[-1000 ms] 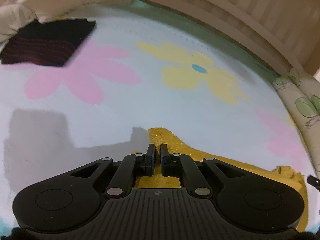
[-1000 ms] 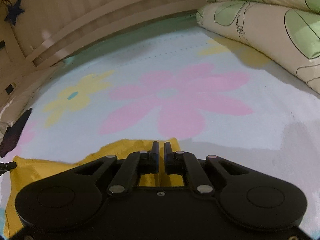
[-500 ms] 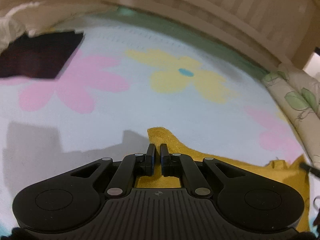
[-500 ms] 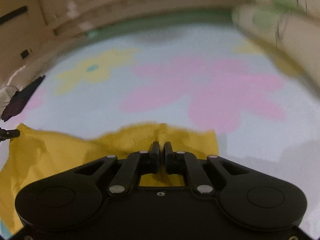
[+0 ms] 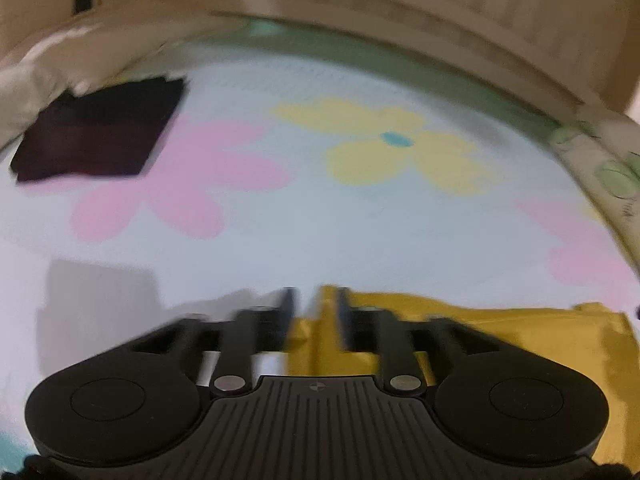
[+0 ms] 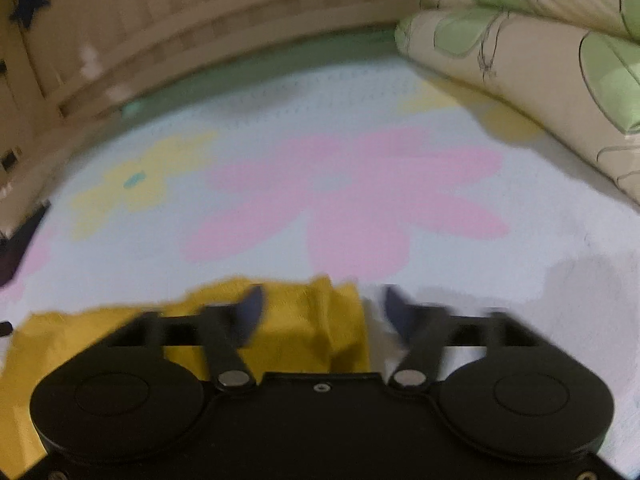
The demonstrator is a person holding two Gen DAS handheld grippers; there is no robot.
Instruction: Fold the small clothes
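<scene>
Left wrist view: left gripper [image 5: 314, 300] at lower centre, jaws opening, a gap now showing between the blurred fingers; the left edge of the yellow garment [image 5: 500, 332] lies in that gap, no pad pressing on it. Garment spreads flat from lower centre toward the lower right of the frame, on a pale blue sheet [image 5: 320, 232] printed with pink and yellow flowers. A dark folded cloth [image 5: 100, 136] sits at upper left, well apart from the garment. A leaf-print pillow [image 5: 600, 168] lies along the right edge; a beige slatted rail [image 5: 360, 12] curves across the top. Right wrist view: right gripper [image 6: 322, 300] at lower centre, jaws opening and standing wide; the garment's right corner [image 6: 312, 320] rises slightly bunched between them, touching neither finger as far as the blur allows. Leaf-print pillows [image 6: 540, 60] fill the upper right.
</scene>
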